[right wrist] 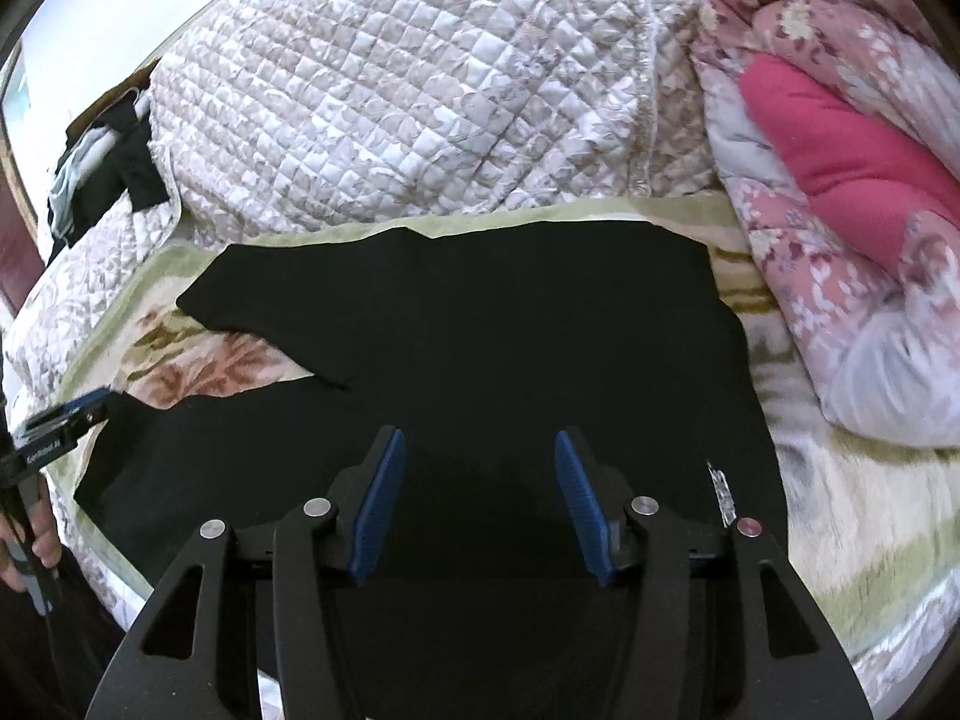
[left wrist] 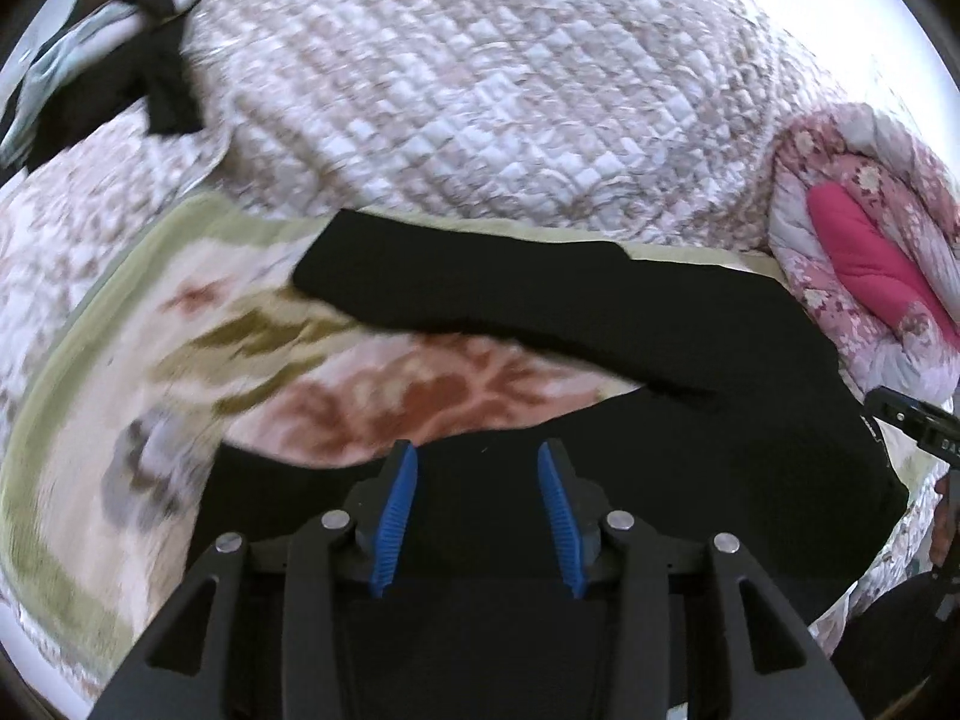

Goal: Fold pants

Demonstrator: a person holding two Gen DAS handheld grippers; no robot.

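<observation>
Black pants (left wrist: 630, 324) lie spread on a floral blanket (left wrist: 180, 360) on the bed, the two legs splayed apart toward the left. In the right wrist view the pants (right wrist: 510, 324) fill the middle. My left gripper (left wrist: 477, 456) is open and empty, hovering over the near leg. My right gripper (right wrist: 477, 444) is open and empty over the waist part of the pants. The left gripper also shows at the left edge of the right wrist view (right wrist: 66, 420), near the end of the near leg. The right gripper shows at the right edge of the left wrist view (left wrist: 918, 420).
A quilted white-and-beige bedspread (left wrist: 480, 90) lies bunched behind the pants. A pink floral comforter (right wrist: 840, 210) is piled at the right. Dark and pale clothes (right wrist: 102, 168) lie at the far left. The floral blanket (right wrist: 840, 540) extends to the right.
</observation>
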